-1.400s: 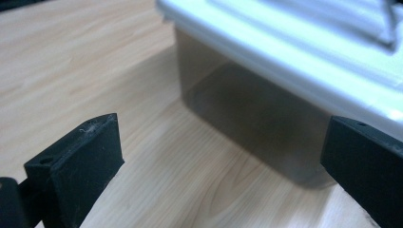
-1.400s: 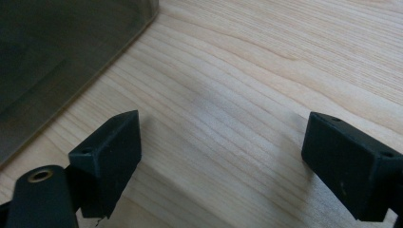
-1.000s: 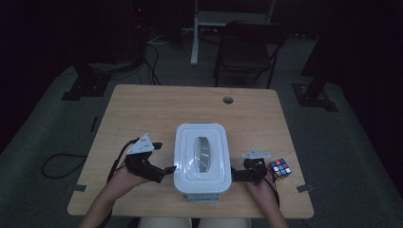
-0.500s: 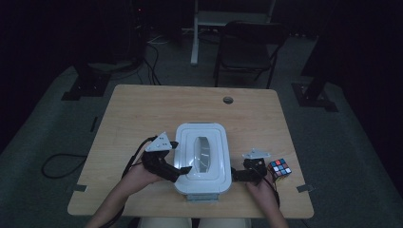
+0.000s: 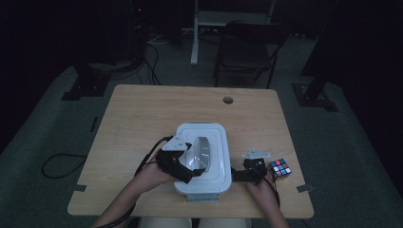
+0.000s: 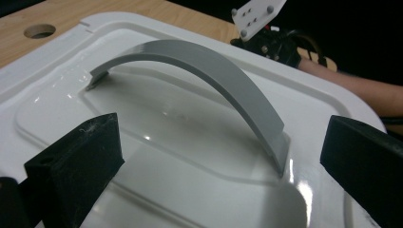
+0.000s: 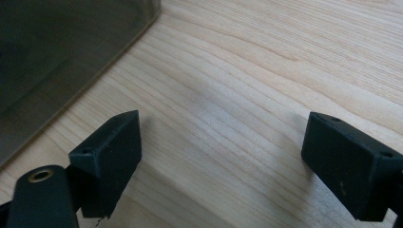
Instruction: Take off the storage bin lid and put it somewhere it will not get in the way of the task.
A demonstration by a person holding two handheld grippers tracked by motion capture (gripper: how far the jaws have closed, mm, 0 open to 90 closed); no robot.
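Since a second ago, the left gripper (image 5: 190,172) has travelled from the bare wood at the left of the box up onto its lid, while the right gripper (image 5: 237,175) has stayed low on the table (image 5: 142,118) by the box's right side. A white plastic storage box (image 5: 203,185) sits at the near middle of the pale, wood-grained table, its rounded rectangular lid (image 5: 216,142) glossy and catching small highlights. A flat grey handle (image 6: 214,71) arches across a shallow recess in the lid, fixed at both ends. In the left gripper view, the two black, blocky jaws stand wide apart with the near foot of the handle between them, and they grip nothing. In the right gripper view, the jaws are likewise spread over empty wood, with a dark edge at upper left that is probably the box wall, though the view is too close to be sure. A small colourful puzzle cube (image 5: 279,168) lies on the table just beyond the right gripper. The step in hand seems to be reaching for the handle so as to lift the lid. Next, the left gripper would need to settle around the thin grey band and close squarely on it, while the right gripper might brace the box.
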